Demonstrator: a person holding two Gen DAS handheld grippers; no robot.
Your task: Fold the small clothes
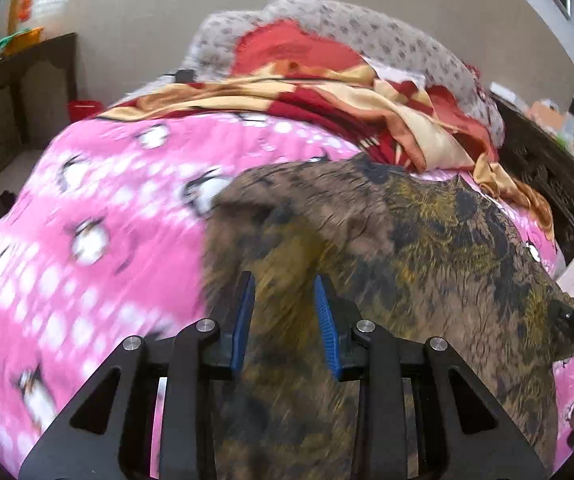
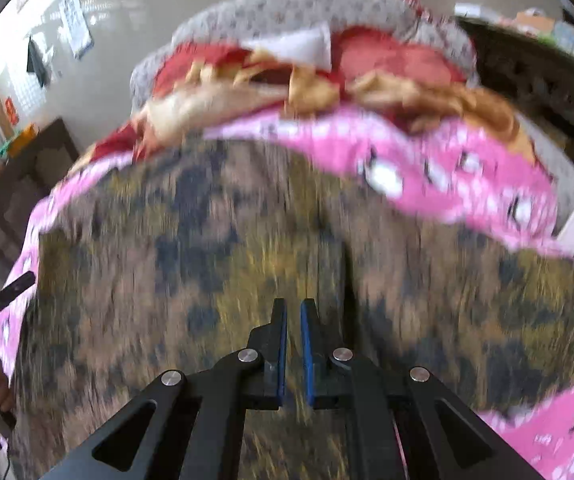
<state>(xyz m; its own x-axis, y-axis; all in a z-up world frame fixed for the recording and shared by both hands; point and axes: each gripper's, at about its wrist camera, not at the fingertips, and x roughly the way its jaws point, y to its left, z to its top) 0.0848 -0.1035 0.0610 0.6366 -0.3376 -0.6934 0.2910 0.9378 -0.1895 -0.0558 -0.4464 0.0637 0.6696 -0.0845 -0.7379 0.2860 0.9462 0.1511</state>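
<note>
Cloth (image 1: 387, 248) in brown with dark and yellow print lies spread on a bed, over a pink bedspread (image 1: 99, 208) with white spots; both views are smeared by blur. Beyond it, at the far end, sit a rumpled red and gold blanket (image 1: 327, 92) and a grey pillow (image 1: 367, 28).

In the left wrist view, the left gripper (image 1: 284, 296) hangs over the cloth's near left part with its blue pads apart and nothing pinched between them. The cloth's left edge runs just left of that gripper, and the fabric stretches away to the far right.

In the right wrist view, the right gripper (image 2: 294, 316) has its pads nearly together with only a thin gap; whether a fold of fabric is caught there I cannot tell through the blur. A dark crease runs just right of it, away toward the far end.

The cloth's long axis looks to run from near to far, with each gripper over its own side. Judging by this, the left hand is nearer the free left edge, so a fold inward from that edge would suit it.
</note>
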